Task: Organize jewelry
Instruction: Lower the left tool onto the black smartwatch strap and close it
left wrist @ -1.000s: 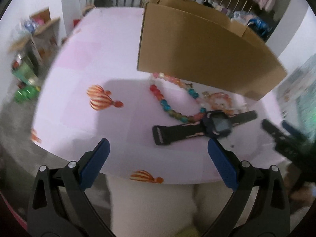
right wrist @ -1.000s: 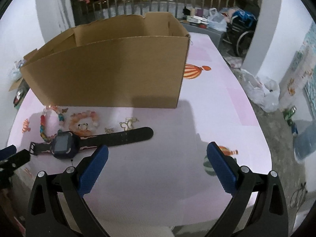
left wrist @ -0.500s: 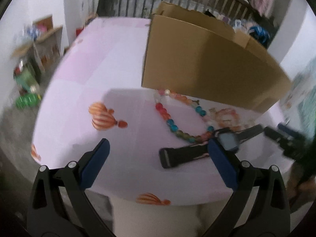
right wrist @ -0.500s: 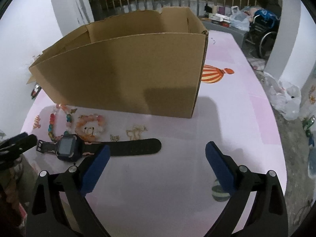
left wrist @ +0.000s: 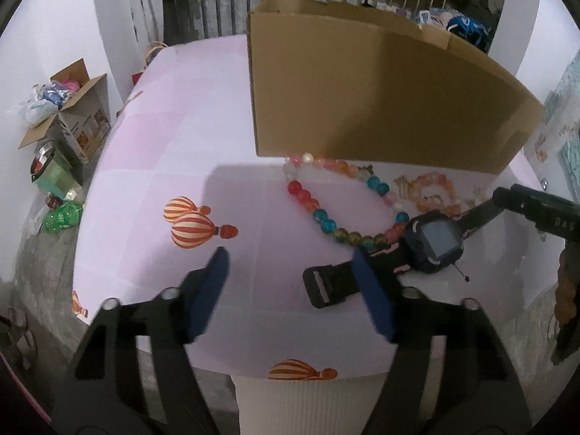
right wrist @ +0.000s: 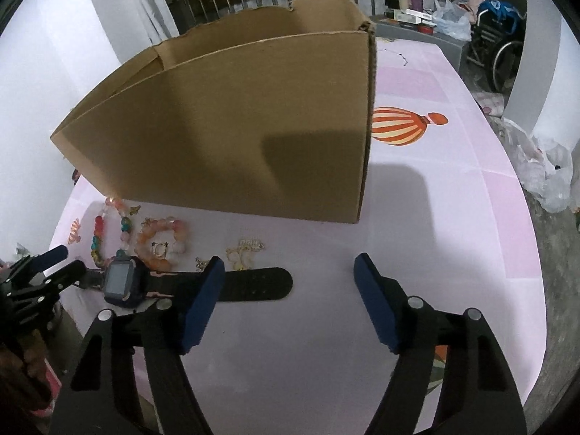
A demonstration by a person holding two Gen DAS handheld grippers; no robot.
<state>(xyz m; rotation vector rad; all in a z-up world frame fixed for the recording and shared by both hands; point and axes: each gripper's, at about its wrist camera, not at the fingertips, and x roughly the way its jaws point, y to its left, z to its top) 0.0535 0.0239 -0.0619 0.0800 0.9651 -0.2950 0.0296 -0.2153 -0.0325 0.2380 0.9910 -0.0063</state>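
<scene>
Ahead of my left claw (left wrist: 290, 290) and right claw (right wrist: 288, 291), both empty and closing, the watch (left wrist: 433, 237) lies beside the beads (left wrist: 328, 223); I judge either strap may slip, dragging beads off the table (left wrist: 181, 152).

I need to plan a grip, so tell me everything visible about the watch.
The watch is a chunky smartwatch with a dark navy case, a blank grey screen and black straps with pink edging. It lies unbuckled, flat and face up on the pink tablecloth in front of the cardboard box. Its case touches the multicoloured bead necklace. One strap shows adjustment holes, the other ends in a buckle.
</scene>
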